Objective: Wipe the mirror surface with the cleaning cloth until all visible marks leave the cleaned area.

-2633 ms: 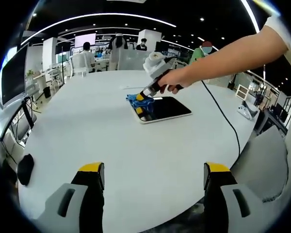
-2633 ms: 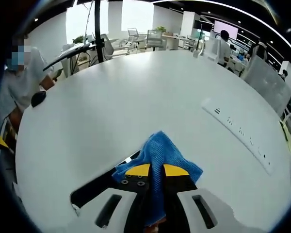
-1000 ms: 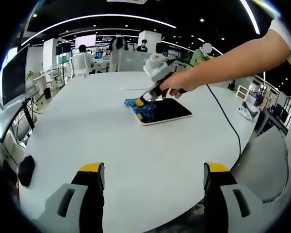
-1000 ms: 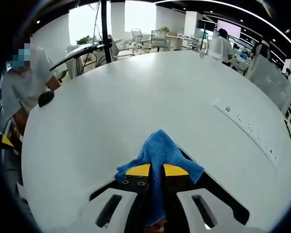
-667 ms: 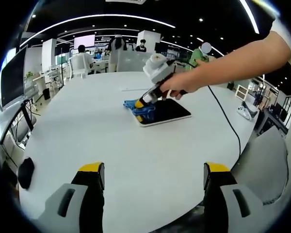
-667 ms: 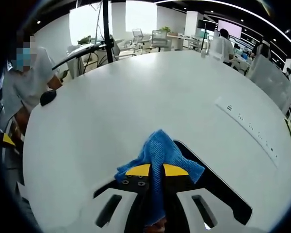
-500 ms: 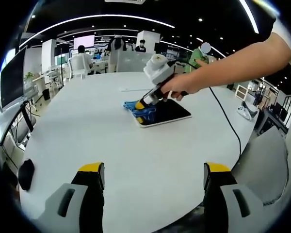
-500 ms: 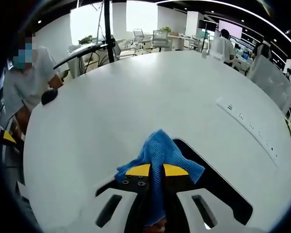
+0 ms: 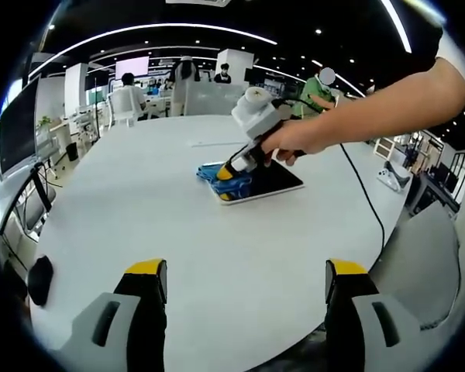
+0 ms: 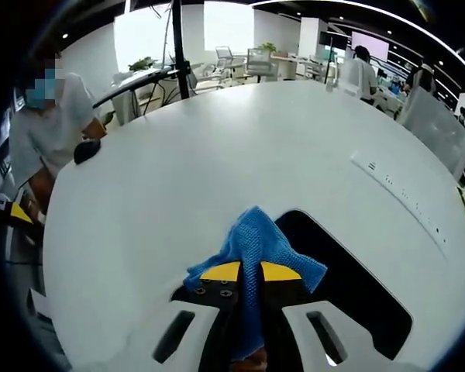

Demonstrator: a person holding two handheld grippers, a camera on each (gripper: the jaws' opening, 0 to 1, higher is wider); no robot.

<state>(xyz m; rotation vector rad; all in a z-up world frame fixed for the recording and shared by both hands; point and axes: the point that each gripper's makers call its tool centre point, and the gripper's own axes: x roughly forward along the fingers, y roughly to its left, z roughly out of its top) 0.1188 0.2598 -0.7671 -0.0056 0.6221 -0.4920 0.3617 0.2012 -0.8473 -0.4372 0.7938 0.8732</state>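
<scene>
Left gripper (image 9: 246, 291) hangs at six o'clock, jaws spread and empty, over the white table (image 9: 139, 217). Toward one o'clock, the right gripper (image 9: 224, 173) pinches the blue cleaning cloth (image 9: 211, 172) against the mirror's (image 9: 267, 177) left end. Marks are too small to judge; wiping looks unfinished, the right part seemingly left.

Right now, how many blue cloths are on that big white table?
1: a blue cloth pinched in the right claw, pressed on the mirror mid-table. Others may be hidden.
</scene>
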